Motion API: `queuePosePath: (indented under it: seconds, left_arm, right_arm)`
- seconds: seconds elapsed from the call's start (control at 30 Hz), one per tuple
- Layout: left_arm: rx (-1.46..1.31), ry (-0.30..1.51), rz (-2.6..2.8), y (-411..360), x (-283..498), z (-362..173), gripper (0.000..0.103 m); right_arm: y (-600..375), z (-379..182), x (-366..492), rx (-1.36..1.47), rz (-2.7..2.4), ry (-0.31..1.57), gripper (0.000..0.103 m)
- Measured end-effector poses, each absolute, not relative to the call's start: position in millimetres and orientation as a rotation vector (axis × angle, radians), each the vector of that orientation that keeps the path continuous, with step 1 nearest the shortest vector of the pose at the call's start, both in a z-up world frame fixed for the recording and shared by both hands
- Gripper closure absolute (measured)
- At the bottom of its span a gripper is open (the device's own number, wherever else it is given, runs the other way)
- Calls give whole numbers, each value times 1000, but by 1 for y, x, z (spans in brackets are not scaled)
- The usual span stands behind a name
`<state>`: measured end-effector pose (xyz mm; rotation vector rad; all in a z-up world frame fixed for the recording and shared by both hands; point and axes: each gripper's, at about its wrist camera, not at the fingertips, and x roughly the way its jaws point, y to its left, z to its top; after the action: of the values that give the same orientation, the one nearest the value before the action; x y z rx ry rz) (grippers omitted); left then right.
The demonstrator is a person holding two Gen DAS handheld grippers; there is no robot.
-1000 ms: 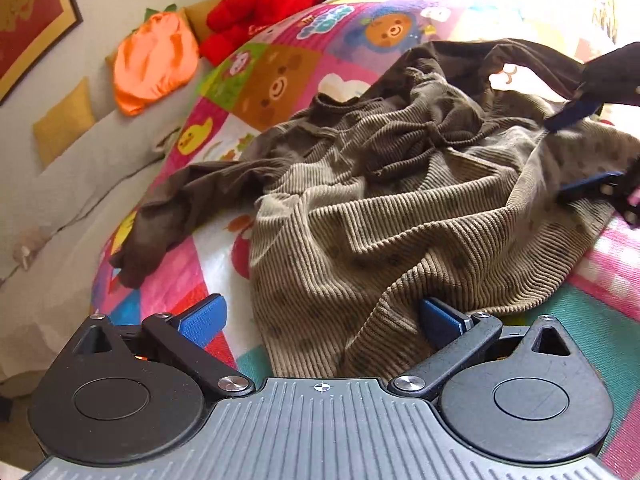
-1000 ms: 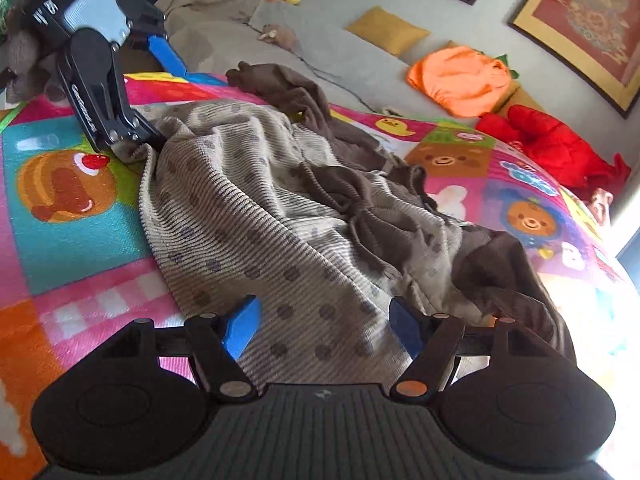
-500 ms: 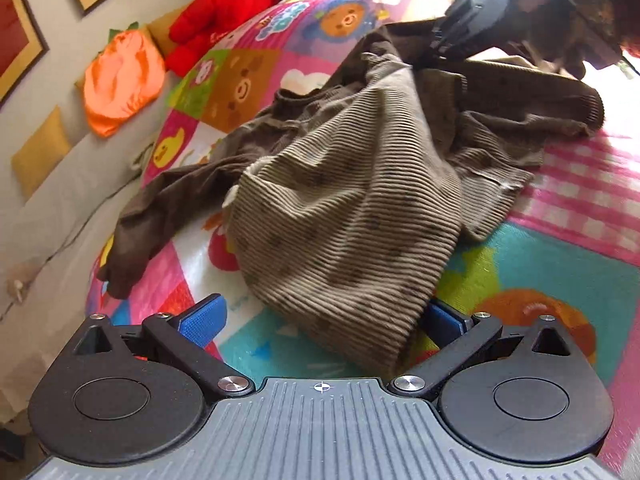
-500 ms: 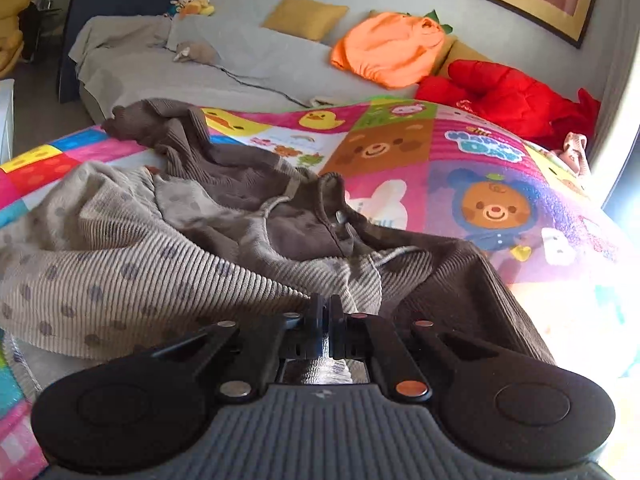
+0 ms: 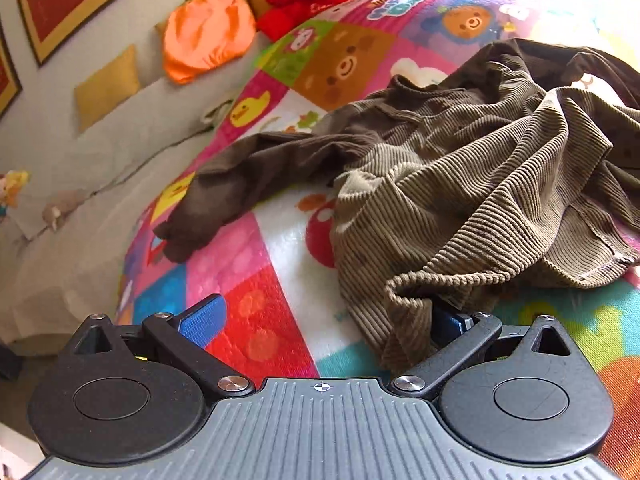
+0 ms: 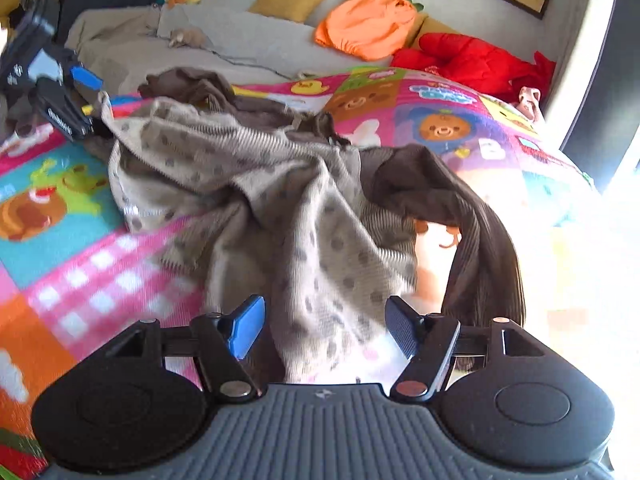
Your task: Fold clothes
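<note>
Opening right hand-held gripper [image 6: 325,330] over spotted garment [image 6: 256,184]; left hand-held gripper [image 5: 324,322] spread; no legible writing.

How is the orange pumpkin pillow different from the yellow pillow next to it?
The orange pumpkin pillow is round and puffy, while the yellow pillow is flat and square. The pumpkin pillow has a green leafy top; the yellow pillow is plain. The pumpkin pillow sits right beside the red plush, and the yellow pillow is farther from it. Both lean against the wall at the back of the grey couch.

Garment [image 5: 460,184] crumpled on mat [image 5: 256,280], sofa [image 6: 248,44] behind (pillows perhaps atop)
</note>
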<state>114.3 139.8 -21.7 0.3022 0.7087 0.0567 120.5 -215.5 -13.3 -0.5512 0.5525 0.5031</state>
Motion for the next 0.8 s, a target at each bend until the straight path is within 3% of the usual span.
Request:
queuePosePath:
  seconds: [0.2,0.47,0.8]
  left_arm:
    - [115,721,-68,163,83,-12,0]
    - [241,702,-25,141,74,-18,0]
    - [-53,701,115,190,84,-4,0]
  right_arm:
    - [-216,-26,134,-499,308,479,39]
    - [-216,-29,147,-452,299,485,39]
    - [-228,-21,140,-370,244,467,39]
